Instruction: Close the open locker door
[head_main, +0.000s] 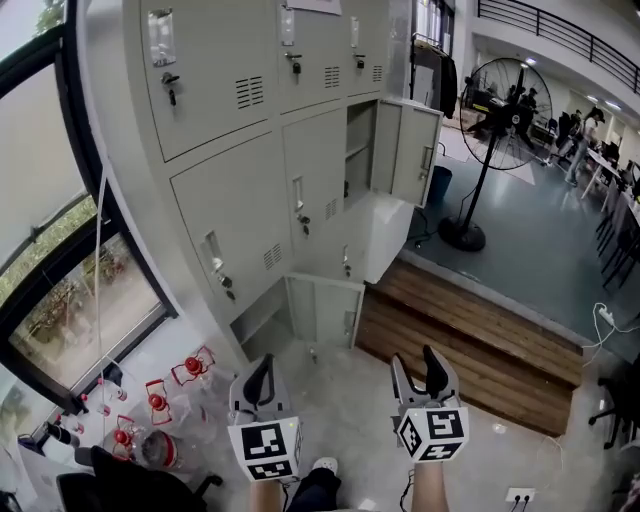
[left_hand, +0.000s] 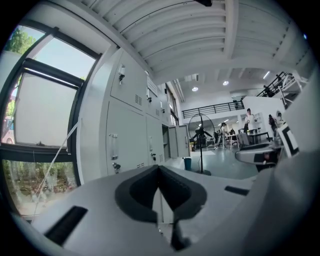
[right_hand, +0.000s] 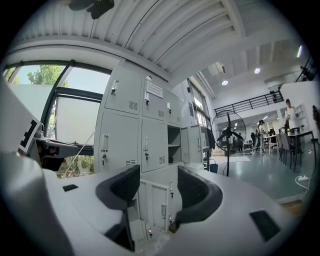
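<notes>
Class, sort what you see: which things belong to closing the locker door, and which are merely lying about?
Job: open locker door, left hand-held gripper, right hand-held gripper.
Lying about: pedestal fan, blue bin, red items by window.

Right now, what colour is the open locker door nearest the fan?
The open locker door is pale grey; head view shows it best.
</notes>
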